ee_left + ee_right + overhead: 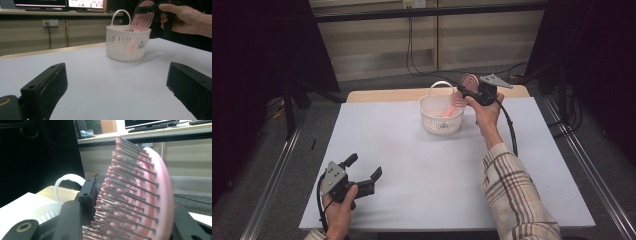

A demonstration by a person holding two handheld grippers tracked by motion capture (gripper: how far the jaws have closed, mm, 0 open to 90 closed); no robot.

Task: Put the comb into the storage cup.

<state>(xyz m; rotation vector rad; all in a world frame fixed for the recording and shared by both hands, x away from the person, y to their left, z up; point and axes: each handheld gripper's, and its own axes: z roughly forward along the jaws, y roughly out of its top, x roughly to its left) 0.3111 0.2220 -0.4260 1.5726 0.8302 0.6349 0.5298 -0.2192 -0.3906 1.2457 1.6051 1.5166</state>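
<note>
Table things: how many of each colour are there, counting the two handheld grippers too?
White: 1, the basket
Pink: 1, the hairbrush, handle down in the basket
Black: 2, the left gripper and the right gripper
Total: 4

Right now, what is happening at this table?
A person works with a gripper in each hand. The right gripper holds a pink hairbrush by its head over the white basket, with the handle already down inside. The left gripper rests open on the table, away from the basket, holding nothing.
</note>
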